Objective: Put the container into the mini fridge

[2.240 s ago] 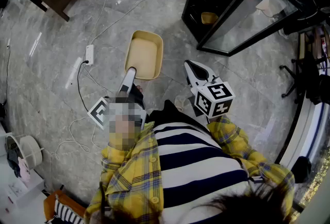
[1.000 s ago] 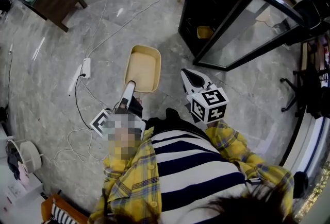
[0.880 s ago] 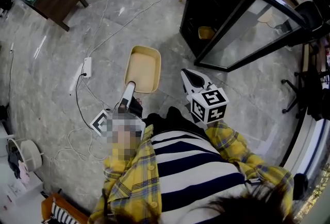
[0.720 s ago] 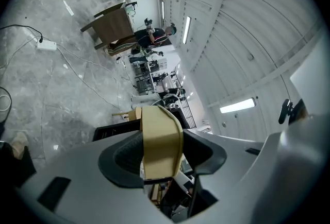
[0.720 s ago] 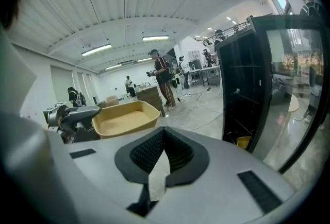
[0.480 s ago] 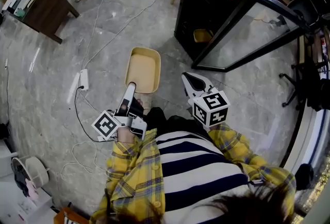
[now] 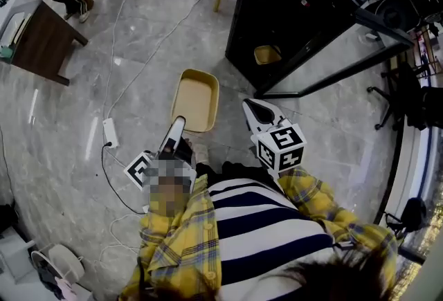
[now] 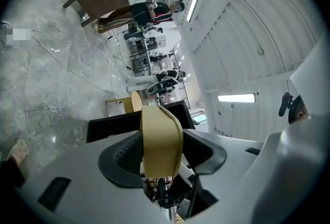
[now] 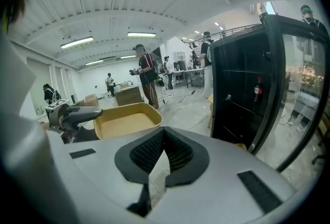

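Clamping one rim of the smooth, tan, round-cornered container [image 7: 196, 90], left gripper [image 7: 177, 121] holds it at eight o'clock of the black mini fridge [image 7: 291, 9] — right gripper [image 7: 253, 106] closed, empty.

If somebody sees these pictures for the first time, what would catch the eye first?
First the tan container, held out by its near rim in the left gripper. Next the tall black fridge just ahead, at the head view's upper right, with its glass door standing open. The right gripper is beside the container, shut and empty.
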`<state>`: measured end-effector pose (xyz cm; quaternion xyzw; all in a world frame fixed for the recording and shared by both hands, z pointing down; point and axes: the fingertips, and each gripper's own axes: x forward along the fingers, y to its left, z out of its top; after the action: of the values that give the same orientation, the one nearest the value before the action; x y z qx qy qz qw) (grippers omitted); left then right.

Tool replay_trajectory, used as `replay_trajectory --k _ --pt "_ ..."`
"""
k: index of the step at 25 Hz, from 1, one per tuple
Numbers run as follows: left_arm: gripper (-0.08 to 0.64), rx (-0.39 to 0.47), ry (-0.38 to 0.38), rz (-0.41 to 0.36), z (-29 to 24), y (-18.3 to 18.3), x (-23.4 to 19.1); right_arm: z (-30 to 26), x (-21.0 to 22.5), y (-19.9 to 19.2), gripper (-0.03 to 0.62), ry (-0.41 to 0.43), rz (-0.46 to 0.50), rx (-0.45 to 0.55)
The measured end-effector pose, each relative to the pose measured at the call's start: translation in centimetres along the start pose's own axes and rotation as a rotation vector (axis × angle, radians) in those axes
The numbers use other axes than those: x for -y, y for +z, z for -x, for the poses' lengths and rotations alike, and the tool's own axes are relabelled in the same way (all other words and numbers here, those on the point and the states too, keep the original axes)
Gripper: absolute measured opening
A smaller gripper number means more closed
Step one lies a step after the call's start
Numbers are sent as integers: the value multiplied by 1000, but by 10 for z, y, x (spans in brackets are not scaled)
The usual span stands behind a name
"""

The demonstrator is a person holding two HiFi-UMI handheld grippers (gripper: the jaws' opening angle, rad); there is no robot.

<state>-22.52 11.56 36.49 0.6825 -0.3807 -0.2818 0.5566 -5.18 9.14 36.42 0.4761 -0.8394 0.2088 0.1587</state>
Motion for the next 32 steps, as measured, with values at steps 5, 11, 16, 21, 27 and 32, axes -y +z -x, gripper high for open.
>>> replay_trajectory --k 5,11,16,21,27,32 --pt "236 -86 -1 27 -19 22 -14 -22 4 9 26 -69 -28 -5" --pt "236 -206 -21 40 -36 34 -23 -27 2 12 26 -153 -59 -6" --pt "236 -260 -53 62 -68 35 -20 -25 23 23 26 -217 -50 17" --pt "236 -268 -89 117 -112 33 -6 -31 52 40 26 -250 -18 34" --pt "236 -289 -126 114 -172 21 12 -37 95 59 26 -256 -2 56" --pt "236 -305 -163 104 -218 5 31 -35 128 69 26 -259 -3 67"
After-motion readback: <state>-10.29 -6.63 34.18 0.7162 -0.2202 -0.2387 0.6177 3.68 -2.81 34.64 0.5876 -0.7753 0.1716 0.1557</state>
